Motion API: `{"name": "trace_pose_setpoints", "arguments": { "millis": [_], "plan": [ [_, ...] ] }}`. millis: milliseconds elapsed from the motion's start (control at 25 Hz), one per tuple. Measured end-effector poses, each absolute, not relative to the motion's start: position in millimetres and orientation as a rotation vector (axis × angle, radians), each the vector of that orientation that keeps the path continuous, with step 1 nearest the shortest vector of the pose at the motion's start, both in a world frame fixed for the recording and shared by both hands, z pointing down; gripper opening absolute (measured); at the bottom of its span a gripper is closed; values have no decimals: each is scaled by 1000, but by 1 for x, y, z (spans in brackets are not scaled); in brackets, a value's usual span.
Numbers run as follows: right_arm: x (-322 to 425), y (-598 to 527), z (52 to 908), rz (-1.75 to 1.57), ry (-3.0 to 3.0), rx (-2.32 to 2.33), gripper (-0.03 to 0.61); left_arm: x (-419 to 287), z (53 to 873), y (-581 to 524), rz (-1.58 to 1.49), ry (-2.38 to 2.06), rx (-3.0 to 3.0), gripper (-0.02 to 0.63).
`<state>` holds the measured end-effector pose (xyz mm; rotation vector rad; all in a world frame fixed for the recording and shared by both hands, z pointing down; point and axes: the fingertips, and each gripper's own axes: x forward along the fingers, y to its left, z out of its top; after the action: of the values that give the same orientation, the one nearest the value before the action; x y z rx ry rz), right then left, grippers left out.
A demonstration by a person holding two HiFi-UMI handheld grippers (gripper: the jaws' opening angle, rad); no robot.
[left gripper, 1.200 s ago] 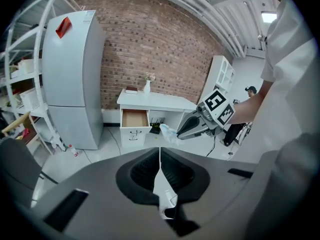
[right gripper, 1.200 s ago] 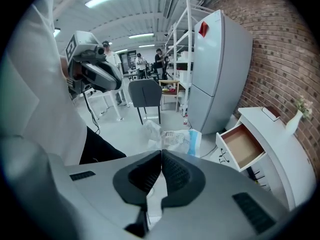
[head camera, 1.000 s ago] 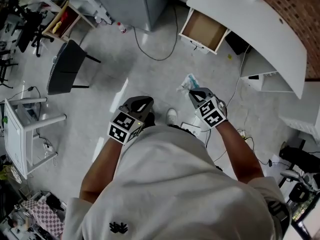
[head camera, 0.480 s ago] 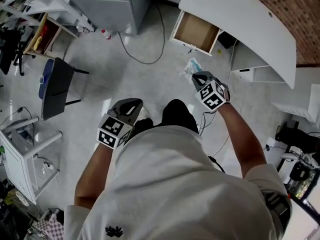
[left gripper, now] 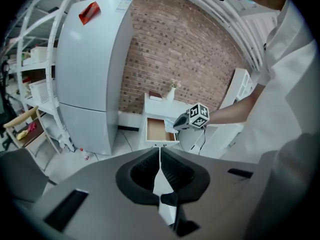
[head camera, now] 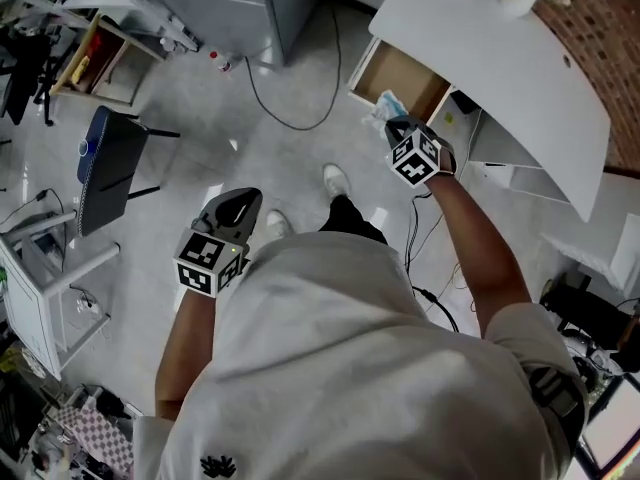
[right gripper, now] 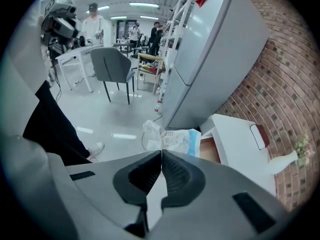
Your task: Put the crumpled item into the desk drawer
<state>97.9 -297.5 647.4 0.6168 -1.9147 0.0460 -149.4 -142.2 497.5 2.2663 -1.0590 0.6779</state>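
My right tongs (head camera: 396,128) grip the crumpled item (head camera: 384,106) at the upper-centre drawer (head camera: 405,76); only the release is left. Left tongs (head camera: 238,206) closed, empty.

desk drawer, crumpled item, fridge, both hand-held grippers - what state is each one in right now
desk drawer: pulled open
crumpled item: crumpled, pinched in the right hand-held gripper
right hand-held gripper: shut on the crumpled item
left hand-held gripper: shut, nothing between its jaws
fridge: doors closed
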Motion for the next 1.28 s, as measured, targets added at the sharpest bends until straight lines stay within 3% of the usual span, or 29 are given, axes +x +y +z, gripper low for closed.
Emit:
{"name": "trace_pose_setpoints", "arguments": {
  "millis": [480,1280],
  "plan": [
    [142,-449,769,64,-1848,496,29,-83,512,-238,802,-1149,2164,29],
    [152,-539,941,118,-1707,363,29,-49,578,-294,831,-1078,1963,29]
  ]
}}
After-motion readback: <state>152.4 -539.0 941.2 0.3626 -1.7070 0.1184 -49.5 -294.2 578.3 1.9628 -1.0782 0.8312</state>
